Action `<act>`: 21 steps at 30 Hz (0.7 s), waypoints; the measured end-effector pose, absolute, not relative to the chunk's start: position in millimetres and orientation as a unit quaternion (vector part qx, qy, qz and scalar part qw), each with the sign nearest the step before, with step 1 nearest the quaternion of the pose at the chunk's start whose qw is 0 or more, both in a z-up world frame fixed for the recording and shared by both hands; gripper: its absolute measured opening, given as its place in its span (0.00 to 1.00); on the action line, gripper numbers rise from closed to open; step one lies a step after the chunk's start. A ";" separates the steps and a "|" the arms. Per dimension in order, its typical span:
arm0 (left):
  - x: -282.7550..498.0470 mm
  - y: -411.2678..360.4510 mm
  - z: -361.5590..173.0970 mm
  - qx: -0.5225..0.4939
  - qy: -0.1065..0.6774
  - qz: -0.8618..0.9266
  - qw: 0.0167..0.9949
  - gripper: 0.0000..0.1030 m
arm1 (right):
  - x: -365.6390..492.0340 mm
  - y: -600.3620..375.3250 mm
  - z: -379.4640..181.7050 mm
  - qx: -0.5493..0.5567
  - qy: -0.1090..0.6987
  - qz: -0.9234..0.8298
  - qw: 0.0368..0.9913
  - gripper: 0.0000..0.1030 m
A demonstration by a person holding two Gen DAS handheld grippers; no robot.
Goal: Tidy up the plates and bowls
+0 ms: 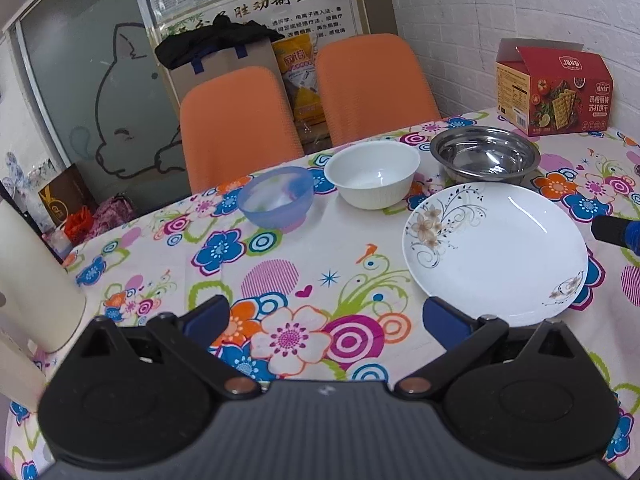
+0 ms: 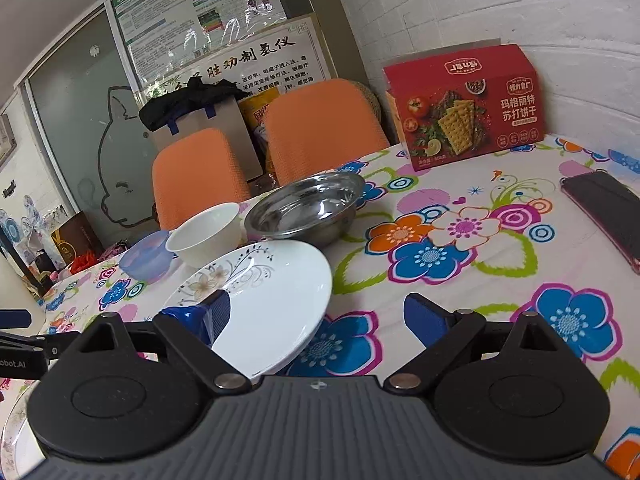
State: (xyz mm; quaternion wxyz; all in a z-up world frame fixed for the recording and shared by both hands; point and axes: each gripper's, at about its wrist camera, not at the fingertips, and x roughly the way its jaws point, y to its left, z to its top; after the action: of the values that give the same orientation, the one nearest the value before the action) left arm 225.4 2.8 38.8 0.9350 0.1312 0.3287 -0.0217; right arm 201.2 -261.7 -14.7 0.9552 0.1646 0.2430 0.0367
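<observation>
1. On the table [image 1: 328, 240], under a flowered cloth, four dishes lie apart and unstacked: a blue bowl [image 1: 276, 196], a white bowl [image 1: 372, 174], a steel bowl [image 1: 485, 155] and a flowered plate [image 1: 496, 254].
2. Progress, as judged: little or nothing is sorted yet. No bowl sits inside another, and the plate lies alone in front of the bowls.
3. Left gripper [image 1: 326, 320]: jaws wide open, holding nothing, hovering over bare cloth just left of the plate's near rim.
4. Right gripper [image 2: 316, 316]: jaws wide open and empty. The left finger shows in front of the plate [image 2: 272, 292]; whether it touches the rim I cannot tell.
5. A second plate rim [image 2: 14, 436] shows at the lower left of the right wrist view, mostly hidden.
6. Edges: the blue and white bowls stand near the far table edge, with orange chairs [image 1: 240, 120] behind it. The steel bowl is close to the cracker box [image 1: 554, 88].
7. Open room: broad bare cloth lies near the left gripper and right of the plate, short of a dark flat case [image 2: 608, 216].
</observation>
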 end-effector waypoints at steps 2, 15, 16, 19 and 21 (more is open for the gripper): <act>229.0 -2.8 38.7 0.135 0.331 -0.024 0.934 0.99 | 207.9 -267.2 -15.2 0.156 0.246 0.032 0.956 0.79; 296.0 -30.9 16.6 0.067 0.416 -0.087 0.903 0.99 | 260.4 -261.1 -35.1 0.097 0.321 0.068 0.940 0.79; 307.3 -33.5 12.9 0.053 0.426 -0.092 0.898 0.99 | 264.0 -258.9 -36.0 0.092 0.326 0.069 0.938 0.79; 333.0 -41.1 1.0 0.033 0.453 -0.095 0.886 0.99 | 273.6 -253.2 -39.6 0.081 0.341 0.072 0.934 0.79; 341.6 -44.1 -5.2 0.034 0.457 -0.098 0.883 0.99 | 278.3 -248.4 -39.5 0.069 0.343 0.071 0.934 0.79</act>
State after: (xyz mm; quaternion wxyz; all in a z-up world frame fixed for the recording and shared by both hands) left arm 341.6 -44.1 -5.2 0.8835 0.0338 0.4570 -0.0975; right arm 278.3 -248.4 -39.5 0.9340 0.0690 0.3433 0.0708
